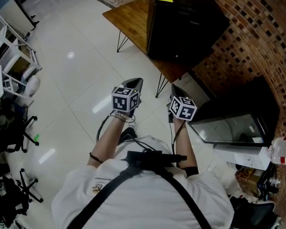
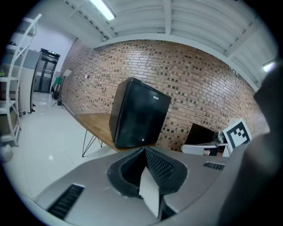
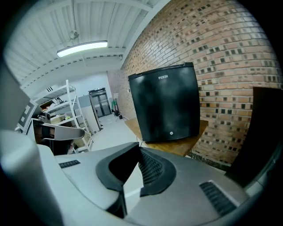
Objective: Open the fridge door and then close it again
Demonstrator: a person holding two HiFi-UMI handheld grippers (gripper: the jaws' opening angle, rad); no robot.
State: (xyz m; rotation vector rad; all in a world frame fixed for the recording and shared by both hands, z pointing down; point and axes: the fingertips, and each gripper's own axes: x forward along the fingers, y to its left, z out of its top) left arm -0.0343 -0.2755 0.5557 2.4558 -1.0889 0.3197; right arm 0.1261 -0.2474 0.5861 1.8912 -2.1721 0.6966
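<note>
Now holding left claw (image 1: 135, 83) and right claw (image 1: 176, 91) pressed together on nothing, well short of the fridge (image 1: 183, 25), itself sitting shut on the tabletop (image 1: 131, 20). Probably risking pads skidding off the smooth door, or dragging the whole fridge, through a shallow catch. Seeing the door face only from the claw views, and the fridge's top only from the head view.

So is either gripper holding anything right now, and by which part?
Nothing is held: the left gripper and the right gripper are both shut and empty, well short of the black box-shaped fridge.
</note>
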